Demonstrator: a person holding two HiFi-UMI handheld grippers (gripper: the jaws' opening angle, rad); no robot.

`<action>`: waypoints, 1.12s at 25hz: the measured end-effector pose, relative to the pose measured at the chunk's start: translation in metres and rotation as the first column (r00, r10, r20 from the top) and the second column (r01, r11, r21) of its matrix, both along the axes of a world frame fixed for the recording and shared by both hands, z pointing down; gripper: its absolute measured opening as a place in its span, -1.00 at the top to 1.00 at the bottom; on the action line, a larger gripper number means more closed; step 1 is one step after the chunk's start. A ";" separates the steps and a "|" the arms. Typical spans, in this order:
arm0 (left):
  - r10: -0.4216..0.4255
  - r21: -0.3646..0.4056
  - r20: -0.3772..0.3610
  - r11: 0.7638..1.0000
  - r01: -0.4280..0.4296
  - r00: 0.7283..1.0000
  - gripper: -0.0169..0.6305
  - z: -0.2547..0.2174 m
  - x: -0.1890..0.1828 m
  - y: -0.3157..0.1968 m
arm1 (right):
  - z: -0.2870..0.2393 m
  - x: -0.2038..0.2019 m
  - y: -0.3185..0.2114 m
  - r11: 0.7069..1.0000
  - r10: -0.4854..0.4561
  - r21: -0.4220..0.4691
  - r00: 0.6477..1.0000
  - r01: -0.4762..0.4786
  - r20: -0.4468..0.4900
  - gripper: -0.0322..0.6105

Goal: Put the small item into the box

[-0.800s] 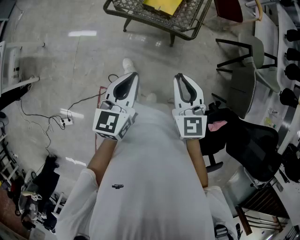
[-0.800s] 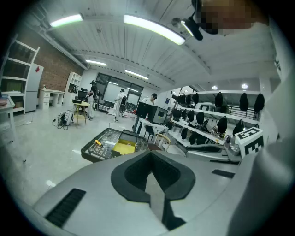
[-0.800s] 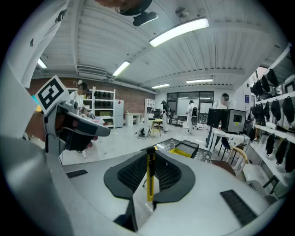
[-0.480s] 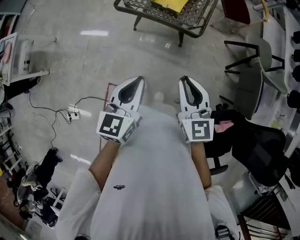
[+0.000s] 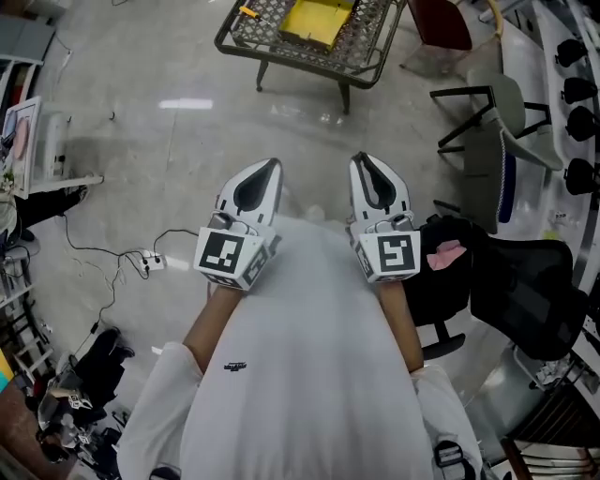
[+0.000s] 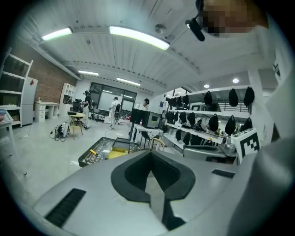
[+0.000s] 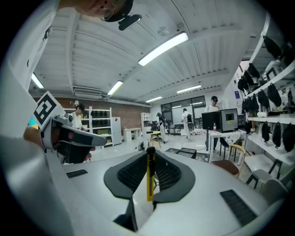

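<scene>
Firmly pinched upright in the right gripper (image 5: 364, 165): the small item (image 7: 149, 177), a slim yellow stick with a dark tip. Well apart from the box (image 5: 319, 17), yellow, lying about mid-way along the mesh table (image 5: 281, 56) ahead across the floor. As for the left gripper (image 5: 272, 165), clenched on nothing. Compared with a moment ago, both held at the chest as before, yet more of table and box brought into the head view. Probably closing in, with the drop not begun. Shown only by the right gripper view: the item itself. From the head view, merely closed jaws.
</scene>
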State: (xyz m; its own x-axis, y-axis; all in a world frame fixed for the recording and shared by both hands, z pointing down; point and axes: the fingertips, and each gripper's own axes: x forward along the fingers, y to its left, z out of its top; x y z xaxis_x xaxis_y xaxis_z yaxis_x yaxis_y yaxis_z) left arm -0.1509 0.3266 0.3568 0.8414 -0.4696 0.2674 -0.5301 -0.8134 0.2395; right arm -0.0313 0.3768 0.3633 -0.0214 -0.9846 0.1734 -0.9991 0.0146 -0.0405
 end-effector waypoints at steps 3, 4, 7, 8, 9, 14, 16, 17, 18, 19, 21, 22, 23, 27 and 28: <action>0.013 0.006 -0.005 1.000 -0.013 1.000 0.94 -0.001 0.010 0.009 | -0.006 0.004 0.008 1.000 -0.012 0.008 1.000 0.012 -0.025 0.77; 0.012 0.007 -0.004 1.000 -0.012 1.000 0.94 -0.001 0.012 0.010 | -0.007 0.006 0.009 1.000 -0.013 0.009 1.000 0.013 -0.026 0.77; -0.002 -0.008 0.010 1.000 0.002 1.000 0.94 0.000 0.014 0.005 | -0.004 0.011 0.005 1.000 -0.015 0.003 1.000 0.015 -0.008 0.77; -0.002 -0.015 0.011 1.000 0.002 1.000 0.94 0.001 0.015 0.002 | -0.003 0.013 0.001 1.000 -0.014 -0.003 1.000 0.014 0.002 0.77; 0.002 -0.020 0.011 1.000 -0.002 1.000 0.94 0.003 0.017 -0.002 | -0.002 0.015 -0.003 1.000 -0.011 -0.009 1.000 0.011 0.010 0.77; -0.001 -0.049 0.016 0.999 0.002 1.000 0.94 0.020 0.026 -0.036 | 0.006 0.028 -0.035 1.000 -0.010 -0.023 1.000 0.010 0.010 0.77; -0.010 -0.057 0.011 0.998 0.011 1.000 0.94 0.025 0.032 -0.057 | 0.012 0.036 -0.052 1.000 0.003 -0.029 1.000 -0.003 0.004 0.77; -0.011 -0.058 0.008 0.998 0.011 1.000 0.94 0.027 0.036 -0.068 | 0.012 0.041 -0.062 1.000 0.011 -0.028 1.000 -0.011 0.000 0.77; -0.009 -0.059 0.005 0.998 0.009 1.000 0.94 0.028 0.042 -0.079 | 0.012 0.046 -0.071 1.000 0.014 -0.026 1.000 -0.014 -0.004 0.77; -0.006 -0.059 0.002 0.998 0.006 1.000 0.94 0.028 0.048 -0.090 | 0.012 0.051 -0.081 1.000 0.013 -0.026 1.000 -0.013 -0.009 0.77; -0.001 -0.061 -0.006 0.998 0.001 1.000 0.94 0.027 0.060 -0.113 | 0.011 0.061 -0.104 1.000 0.005 -0.030 1.000 -0.006 -0.019 0.77; 0.000 -0.062 -0.010 0.998 -0.001 1.000 0.94 0.027 0.065 -0.125 | 0.010 0.066 -0.117 0.999 0.002 -0.035 1.000 -0.003 -0.022 0.77; 0.001 -0.064 -0.014 0.998 -0.001 1.000 0.94 0.025 0.069 -0.138 | 0.008 0.070 -0.131 0.999 0.001 -0.038 1.000 -0.002 -0.023 0.77; -0.003 -0.069 -0.027 0.998 0.001 1.000 0.94 0.018 0.086 -0.196 | -0.002 0.088 -0.189 0.999 0.004 -0.035 1.000 -0.005 -0.026 0.77; -0.003 -0.071 -0.030 0.997 0.001 1.000 0.94 0.016 0.090 -0.210 | -0.005 0.091 -0.203 0.999 0.004 -0.033 1.000 -0.005 -0.020 0.77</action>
